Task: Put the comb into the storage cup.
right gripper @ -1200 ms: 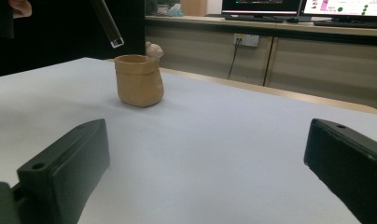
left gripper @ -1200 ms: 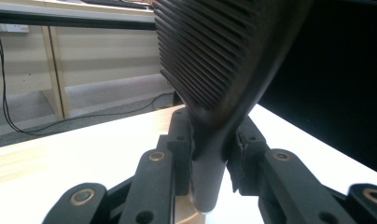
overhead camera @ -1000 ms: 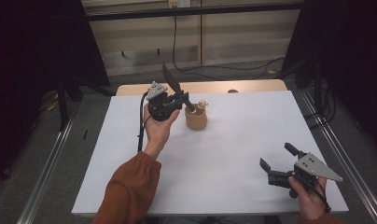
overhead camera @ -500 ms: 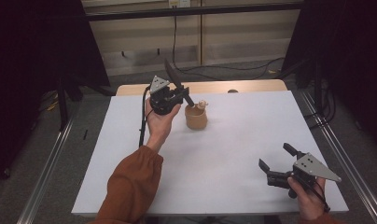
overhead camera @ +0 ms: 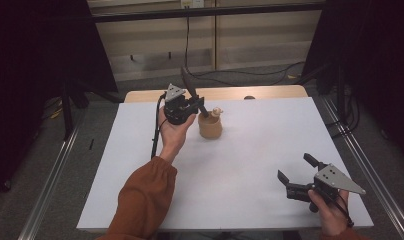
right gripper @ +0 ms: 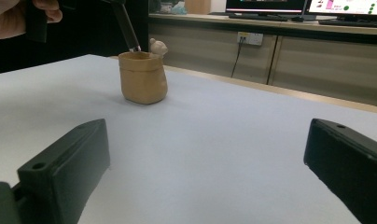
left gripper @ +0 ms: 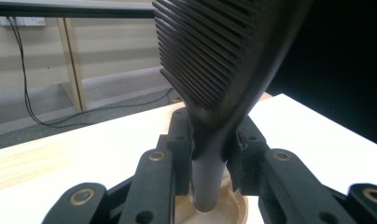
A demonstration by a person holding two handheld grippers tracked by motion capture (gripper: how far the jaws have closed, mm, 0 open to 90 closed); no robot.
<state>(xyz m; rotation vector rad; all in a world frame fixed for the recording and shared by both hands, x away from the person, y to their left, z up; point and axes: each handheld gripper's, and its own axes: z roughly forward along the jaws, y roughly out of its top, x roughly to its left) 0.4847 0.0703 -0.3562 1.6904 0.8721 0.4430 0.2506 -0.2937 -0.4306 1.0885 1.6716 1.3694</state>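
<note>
Clamping a black comb [left gripper: 214,70], the left claw [overhead camera: 197,102] dips its handle into the pot [overhead camera: 210,127] (right claw [overhead camera: 299,172] wide)

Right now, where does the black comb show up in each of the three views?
High view: the comb sticks up above centre-left, gripped by the left claw, handle tip at the mouth of the tan pot.
Left gripper view: it runs from top centre down between the jaws.
Right gripper view: just its handle, top left, dipping into the pot.
Shared landmark: the tan pot.
</note>
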